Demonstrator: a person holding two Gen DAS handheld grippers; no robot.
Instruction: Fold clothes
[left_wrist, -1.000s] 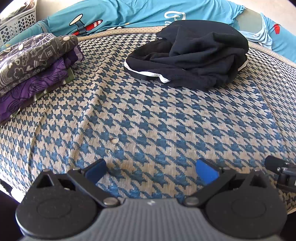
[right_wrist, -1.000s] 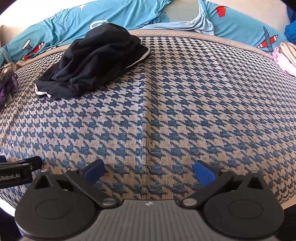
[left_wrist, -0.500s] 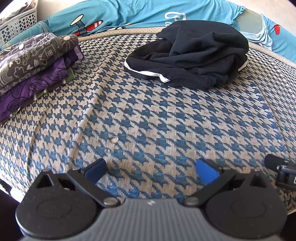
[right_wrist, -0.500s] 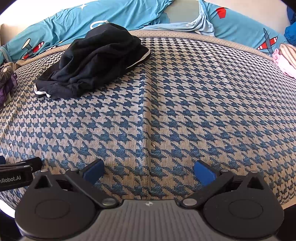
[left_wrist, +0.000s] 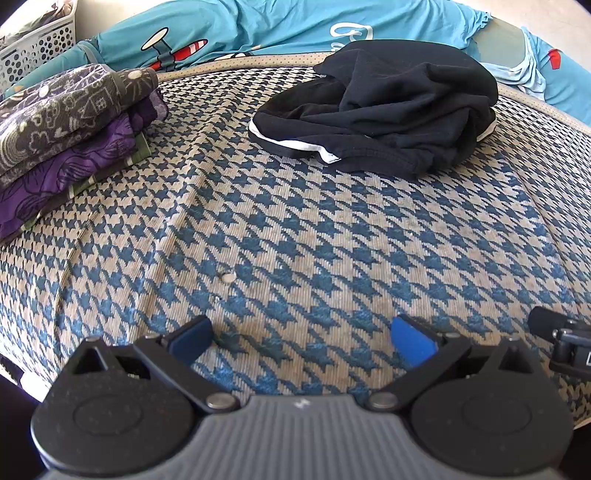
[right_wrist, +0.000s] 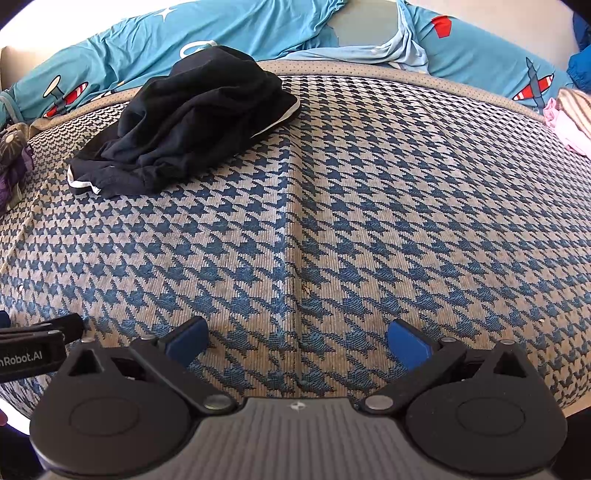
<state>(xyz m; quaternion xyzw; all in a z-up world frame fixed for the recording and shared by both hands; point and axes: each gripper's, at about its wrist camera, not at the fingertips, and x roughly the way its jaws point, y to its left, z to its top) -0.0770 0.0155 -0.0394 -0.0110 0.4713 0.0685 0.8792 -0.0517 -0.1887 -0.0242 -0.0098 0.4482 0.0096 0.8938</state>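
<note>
A white basket at far left holds clothes. Beside it sits a folded stack, then the crumpled black garment on the houndstooth mattress. Left gripper and right gripper gape wide, empty.

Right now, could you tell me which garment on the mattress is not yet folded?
The black garment, lying crumpled in a heap; the patterned clothes at the left sit in a neat folded stack.

A home bedroom: a mattress in blue houndstooth fabric fills the frame, a turquoise sheet with cartoon aeroplanes bunched along the top, a white perforated laundry basket at upper left, folded clothes stacked at left.
</note>
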